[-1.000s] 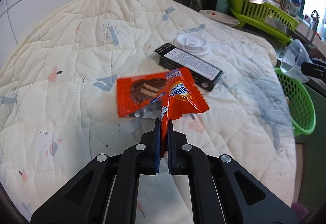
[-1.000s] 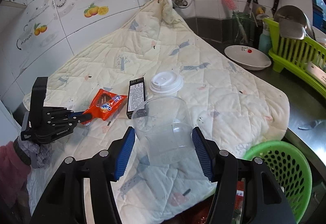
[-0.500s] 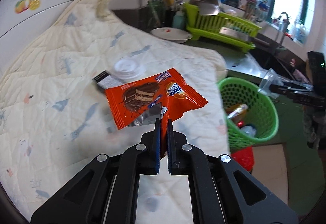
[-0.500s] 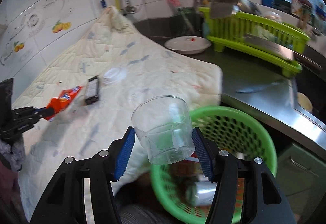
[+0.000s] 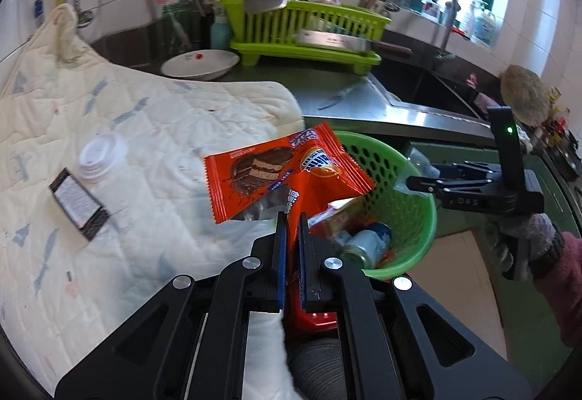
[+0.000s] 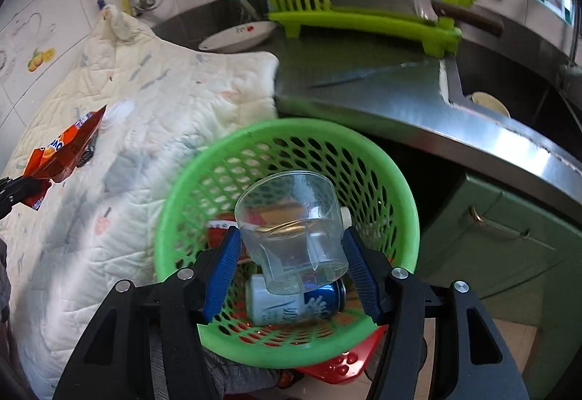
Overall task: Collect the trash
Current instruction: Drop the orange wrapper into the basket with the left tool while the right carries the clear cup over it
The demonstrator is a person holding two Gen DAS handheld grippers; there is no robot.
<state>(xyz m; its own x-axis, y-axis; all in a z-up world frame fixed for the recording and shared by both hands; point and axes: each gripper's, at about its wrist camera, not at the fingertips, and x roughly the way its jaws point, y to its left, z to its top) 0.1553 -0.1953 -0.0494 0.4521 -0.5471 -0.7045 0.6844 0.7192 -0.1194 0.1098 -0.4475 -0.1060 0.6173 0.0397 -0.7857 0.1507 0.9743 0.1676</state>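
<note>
My left gripper is shut on an orange snack wrapper and holds it in the air at the near rim of the green mesh basket. The wrapper also shows in the right wrist view. My right gripper is shut on a clear plastic cup, tilted, right above the green basket. The basket holds a can and other trash. A white cup lid and a black box lie on the quilted cloth.
A white plate and a lime dish rack with a cleaver stand at the back of the steel counter. A sink is at the right. A red stool is under the basket.
Both grippers swung right, away from the cloth and toward the basket. The cup moved from beside the basket to over its opening. The wrapper moved up to the basket's rim.
</note>
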